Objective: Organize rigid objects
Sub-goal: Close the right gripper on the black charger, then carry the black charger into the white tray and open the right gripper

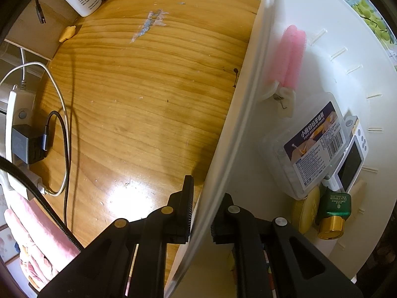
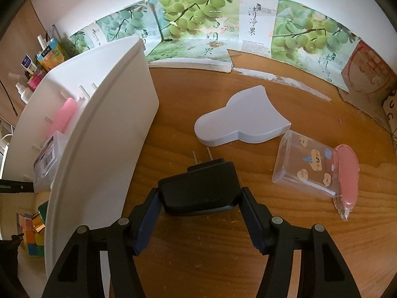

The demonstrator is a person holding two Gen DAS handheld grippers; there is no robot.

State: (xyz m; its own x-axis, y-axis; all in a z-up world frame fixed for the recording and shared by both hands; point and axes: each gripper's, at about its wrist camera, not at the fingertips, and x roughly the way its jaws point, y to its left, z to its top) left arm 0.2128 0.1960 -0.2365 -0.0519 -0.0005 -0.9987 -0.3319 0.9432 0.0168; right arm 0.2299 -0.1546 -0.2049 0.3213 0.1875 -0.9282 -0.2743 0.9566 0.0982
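Clamping white bin wall point(image 1: 238, 114), left gripper point(image 1: 201, 213); right gripper point(image 2: 199, 206) around black adapter point(image 2: 198, 188); cartons point(image 2: 250, 22) reading "清净果".

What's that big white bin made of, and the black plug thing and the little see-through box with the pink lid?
White bin: looks like matte, slightly translucent plastic, with thin moulded walls and ribs. Black plug: likely hard plastic with a soft sheen, plus two metal prongs. See-through box: clear glossy plastic with printed stickers; its pink lid seems to be tinted translucent plastic.

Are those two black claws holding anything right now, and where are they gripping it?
Yes. The right gripper clamps a black plug adapter by its two sides. The left gripper pinches the white bin by its side wall.
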